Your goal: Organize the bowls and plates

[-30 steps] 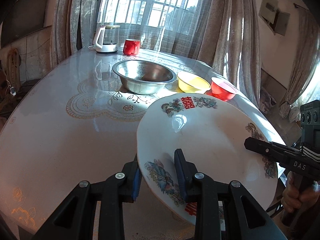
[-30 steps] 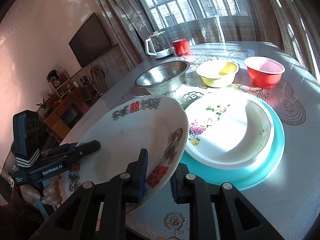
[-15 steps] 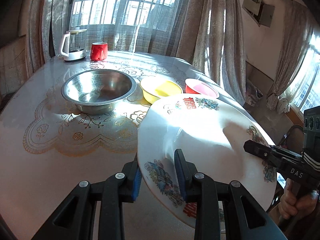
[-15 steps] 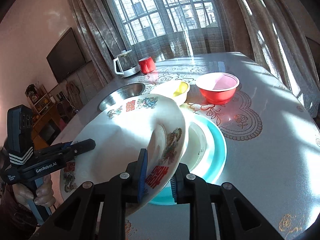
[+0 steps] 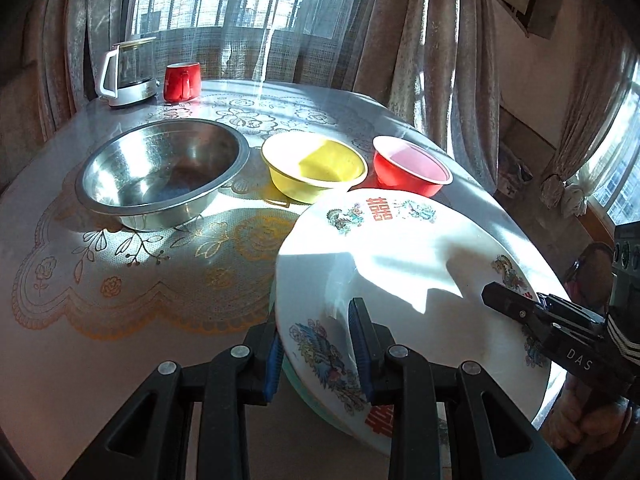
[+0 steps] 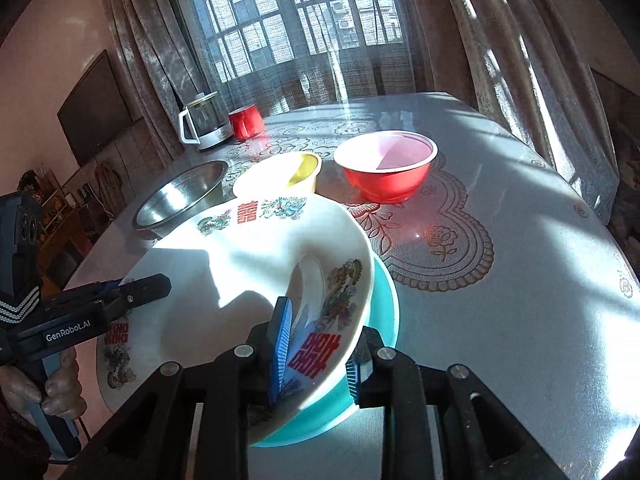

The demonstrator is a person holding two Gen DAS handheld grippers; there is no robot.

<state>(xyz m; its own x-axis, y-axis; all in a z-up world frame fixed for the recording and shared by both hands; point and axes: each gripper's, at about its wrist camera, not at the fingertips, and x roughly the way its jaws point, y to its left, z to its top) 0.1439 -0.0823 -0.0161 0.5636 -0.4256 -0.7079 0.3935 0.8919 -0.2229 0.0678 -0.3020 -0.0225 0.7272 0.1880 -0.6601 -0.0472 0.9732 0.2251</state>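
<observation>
On the worktop [image 5: 60, 264], at nine o'clock in the left wrist view, a wide steel basin [image 5: 160, 172] is sitting, smooth and shiny. Toward twelve, a yellow bowl [image 5: 314, 168] and a red bowl [image 5: 412, 168] are standing side by side, both probably light plastic. The left claw [image 5: 316, 356] is pinching the near rim of the large white plate [image 5: 400, 280], its blue pads closed on the edge. The right claw [image 6: 316, 348] is gripping the opposite rim the same way. The plate is hanging tilted over a teal plate [image 6: 386, 304]. It looks like glazed ceramic: stiff, heavy, slick, breakable, so holding it by both rims seems wise. Its border is showing red characters and dragon prints.
</observation>
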